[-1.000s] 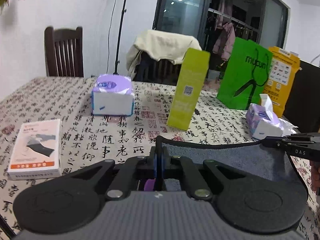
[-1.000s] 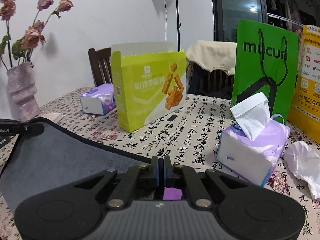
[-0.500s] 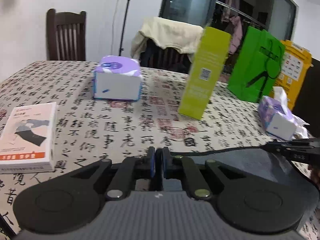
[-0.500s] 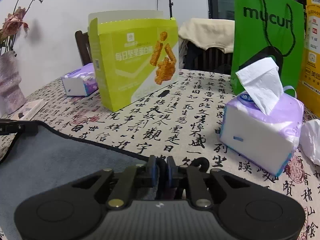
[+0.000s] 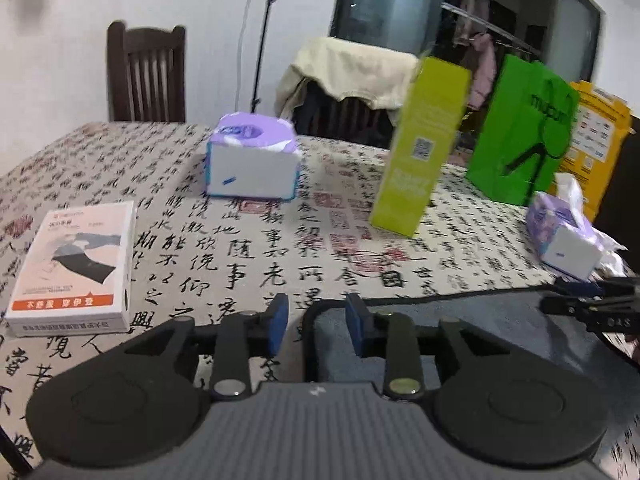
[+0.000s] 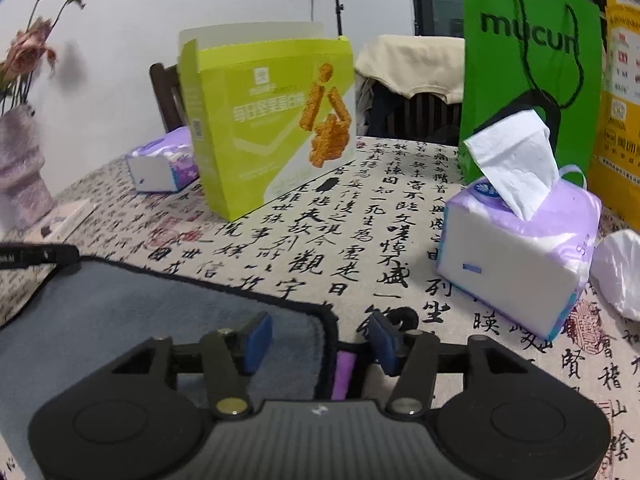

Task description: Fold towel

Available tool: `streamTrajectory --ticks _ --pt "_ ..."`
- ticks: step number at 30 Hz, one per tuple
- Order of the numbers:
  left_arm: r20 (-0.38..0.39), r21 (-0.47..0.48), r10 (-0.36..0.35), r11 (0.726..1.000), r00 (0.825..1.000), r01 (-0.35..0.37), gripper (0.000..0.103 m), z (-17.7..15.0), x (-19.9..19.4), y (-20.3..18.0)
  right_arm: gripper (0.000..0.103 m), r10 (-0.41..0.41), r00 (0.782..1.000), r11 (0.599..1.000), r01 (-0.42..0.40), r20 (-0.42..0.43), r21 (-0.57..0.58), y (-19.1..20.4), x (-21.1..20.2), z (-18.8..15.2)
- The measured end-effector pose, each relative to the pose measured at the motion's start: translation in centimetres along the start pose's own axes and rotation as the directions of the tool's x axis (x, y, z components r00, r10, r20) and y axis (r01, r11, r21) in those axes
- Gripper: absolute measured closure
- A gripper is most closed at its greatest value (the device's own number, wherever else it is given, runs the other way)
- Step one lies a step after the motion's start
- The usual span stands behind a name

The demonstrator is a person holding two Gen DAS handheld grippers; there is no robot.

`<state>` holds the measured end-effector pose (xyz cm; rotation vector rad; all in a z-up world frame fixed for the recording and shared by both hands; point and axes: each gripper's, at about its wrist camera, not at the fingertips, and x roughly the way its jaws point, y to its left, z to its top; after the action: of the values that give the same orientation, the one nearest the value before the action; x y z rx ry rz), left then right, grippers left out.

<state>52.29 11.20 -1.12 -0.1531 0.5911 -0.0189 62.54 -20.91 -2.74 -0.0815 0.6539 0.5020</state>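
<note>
The grey towel point(image 5: 472, 332) with black trim lies flat on the table; it also shows in the right wrist view point(image 6: 152, 304). My left gripper point(image 5: 316, 322) is open, its jaws on either side of the towel's far left corner. My right gripper point(image 6: 320, 338) is open, its jaws on either side of the towel's far right corner, where a purple tag point(image 6: 343, 372) shows. Neither gripper holds the cloth. The right gripper's tip shows at the right edge of the left wrist view point(image 5: 592, 304).
On the calligraphy tablecloth point(image 5: 240, 256) stand a lime snack box point(image 6: 272, 120), two purple tissue packs point(image 5: 252, 160) point(image 6: 516, 244), a green paper bag point(image 6: 528, 72), a yellow bag point(image 5: 592, 132), a white flat box point(image 5: 76, 268) and a vase point(image 6: 20, 168). Chairs stand behind.
Both grippers were shut on the towel's far corners, holding them up. They lowered the cloth flat onto the table and opened, letting go.
</note>
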Motion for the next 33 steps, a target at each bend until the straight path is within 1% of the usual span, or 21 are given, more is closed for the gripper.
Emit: streamTrajectory --ticks 2,5,9,12,14,17,18,21,23,25,26,27,28,30,31,33 --pt "0.011 0.02 -0.003 1.0 1.0 0.003 0.062 -0.1 -0.8 -0.4 0.049 -0.004 1.0 1.0 0.004 0.002 -0.014 0.4 -0.6 0.1" --pt "0.031 0.041 0.0 0.999 1.0 -0.001 0.056 -0.1 -2.2 -0.8 0.048 -0.009 1.0 1.0 0.009 0.018 -0.014 0.8 -1.7 0.3" --pt "0.052 0.055 0.009 0.998 0.999 -0.012 0.051 -0.1 -3.9 -1.0 0.048 -0.003 1.0 1.0 0.004 0.03 -0.018 1.3 -3.3 0.2" --pt "0.059 0.059 0.016 0.998 0.998 -0.02 0.046 -0.2 -4.9 -1.1 0.048 -0.001 0.999 1.0 0.002 0.039 -0.022 1.8 -4.4 0.0" --pt "0.063 0.064 0.022 0.998 0.998 -0.026 0.039 -0.4 -5.6 -1.2 0.047 0.002 0.999 1.0 -0.001 0.044 -0.022 2.1 -5.1 -0.2" --pt "0.06 0.075 0.032 0.996 0.998 -0.037 0.029 -0.8 -6.6 -1.4 0.045 0.007 0.999 1.0 -0.007 0.051 -0.009 2.4 -6.0 -0.6" --pt "0.064 0.083 0.037 0.996 0.997 -0.043 0.028 -0.9 -7.0 -1.6 0.042 0.008 0.999 1.0 -0.008 0.052 -0.007 2.6 -6.3 -0.8" --pt "0.072 0.096 0.051 0.994 0.996 -0.058 0.023 -1.4 -7.9 -2.0 0.04 0.01 0.998 1.0 -0.01 0.068 -0.013 3.0 -7.3 -1.2" --pt "0.071 0.095 0.061 0.993 0.996 -0.068 0.019 -1.5 -8.2 -2.1 0.036 0.015 0.997 1.0 -0.014 0.078 -0.015 3.4 -8.0 -1.5" --pt "0.074 0.093 0.068 0.993 0.995 -0.075 0.017 -1.7 -8.7 -2.2 0.026 0.014 0.996 1.0 -0.012 0.093 -0.021 3.7 -8.7 -1.7" --pt "0.076 0.092 0.072 0.993 0.995 -0.079 0.012 -1.8 -8.8 -2.3 0.016 0.011 0.995 1.0 -0.008 0.1 -0.025 3.9 -9.1 -1.7" --pt "0.079 0.09 0.078 0.992 0.994 -0.085 0.009 -1.9 -9.1 -2.4 0.011 0.007 0.994 1.0 -0.004 0.107 -0.029 4.1 -9.4 -1.8" --pt "0.086 0.086 0.082 0.992 0.993 -0.089 0.0 -2.1 -9.3 -2.5 0.01 0.003 0.993 0.999 0.001 0.116 -0.033 4.3 -9.8 -1.9" --pt "0.101 0.073 0.077 0.994 0.992 -0.085 0.0 -2.4 -9.9 -2.5 0.009 0.0 0.992 0.999 0.005 0.127 -0.035 4.6 -10.4 -2.0" --pt "0.098 0.069 0.074 0.994 0.992 -0.081 0.0 -2.5 -10.1 -2.5 0.007 0.002 0.991 0.999 0.002 0.134 -0.034 4.7 -10.8 -2.2" --pt "0.101 0.066 0.077 0.994 0.992 -0.084 0.0 -2.8 -10.6 -2.5 0.005 0.01 0.989 1.0 -0.006 0.151 -0.029 4.9 -11.5 -2.5"
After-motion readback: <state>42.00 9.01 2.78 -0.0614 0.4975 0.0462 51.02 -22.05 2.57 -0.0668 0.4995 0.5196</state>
